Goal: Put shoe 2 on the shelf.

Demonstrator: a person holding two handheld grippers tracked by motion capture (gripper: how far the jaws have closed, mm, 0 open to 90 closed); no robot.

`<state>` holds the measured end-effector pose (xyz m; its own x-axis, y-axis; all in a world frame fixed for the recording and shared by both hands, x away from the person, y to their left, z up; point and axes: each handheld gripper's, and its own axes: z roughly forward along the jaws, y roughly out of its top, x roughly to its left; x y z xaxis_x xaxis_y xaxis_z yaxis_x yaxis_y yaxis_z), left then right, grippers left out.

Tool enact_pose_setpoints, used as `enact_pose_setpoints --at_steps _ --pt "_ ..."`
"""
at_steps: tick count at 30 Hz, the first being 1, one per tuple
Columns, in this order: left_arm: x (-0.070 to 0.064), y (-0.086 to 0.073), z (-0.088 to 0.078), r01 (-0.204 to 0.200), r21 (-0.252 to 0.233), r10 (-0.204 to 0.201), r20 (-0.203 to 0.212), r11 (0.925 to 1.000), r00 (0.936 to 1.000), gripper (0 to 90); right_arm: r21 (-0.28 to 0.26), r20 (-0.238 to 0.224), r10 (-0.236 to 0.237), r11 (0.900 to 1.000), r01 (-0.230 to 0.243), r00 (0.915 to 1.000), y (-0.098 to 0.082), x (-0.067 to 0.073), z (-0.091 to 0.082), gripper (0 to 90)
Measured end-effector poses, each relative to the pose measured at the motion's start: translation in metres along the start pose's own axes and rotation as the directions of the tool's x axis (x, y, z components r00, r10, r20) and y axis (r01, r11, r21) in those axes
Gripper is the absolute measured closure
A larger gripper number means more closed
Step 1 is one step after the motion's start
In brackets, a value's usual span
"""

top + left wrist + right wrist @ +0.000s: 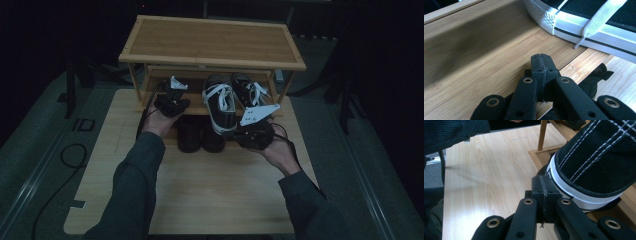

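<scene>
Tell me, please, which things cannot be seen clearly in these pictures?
- Dark pair of shoes, high view: the dim light and the sneaker above them hide their form.
- Left sneaker, left gripper view: cut off by the top and right edges.
- Heel of the sneaker, right gripper view: whether the shut right gripper touches it, I cannot tell.
- Lower shelf of the rack, high view: its back is hidden under the top board.

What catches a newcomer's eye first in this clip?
The pair of black sneakers with white laces stands out, set on the lower shelf of the wooden shoe rack. Flanking them are the left hand-held gripper and right hand-held gripper, both shut and empty.
</scene>
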<state>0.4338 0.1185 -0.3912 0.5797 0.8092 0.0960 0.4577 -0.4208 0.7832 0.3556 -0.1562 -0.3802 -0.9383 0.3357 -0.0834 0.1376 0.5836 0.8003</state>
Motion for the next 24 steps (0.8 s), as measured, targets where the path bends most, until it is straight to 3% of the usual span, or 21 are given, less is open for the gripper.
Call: enact_pose_setpoints --at_steps 8,17,24 --pt "0.0000 -0.0013 0.0002 0.006 -0.011 -0.006 0.004 0.9999 1.0000 90.0 -0.020 0.007 -0.001 1.000 0.001 1.0000 -0.0009 -0.0021 -0.0073 90.0" --pt "-0.0020 -0.0017 -0.0002 -0.004 -0.007 0.004 -0.010 1.0000 0.9999 90.0 -0.015 0.013 -0.022 1.000 0.022 0.9997 -0.0021 -0.0007 -0.0036 90.0" --pt "-0.0008 -0.0027 0.0001 0.016 -0.016 -0.016 -0.002 0.9997 0.9999 90.0 -0.019 0.017 -0.030 0.999 0.030 0.9994 0.0033 -0.0021 -0.0003 90.0"
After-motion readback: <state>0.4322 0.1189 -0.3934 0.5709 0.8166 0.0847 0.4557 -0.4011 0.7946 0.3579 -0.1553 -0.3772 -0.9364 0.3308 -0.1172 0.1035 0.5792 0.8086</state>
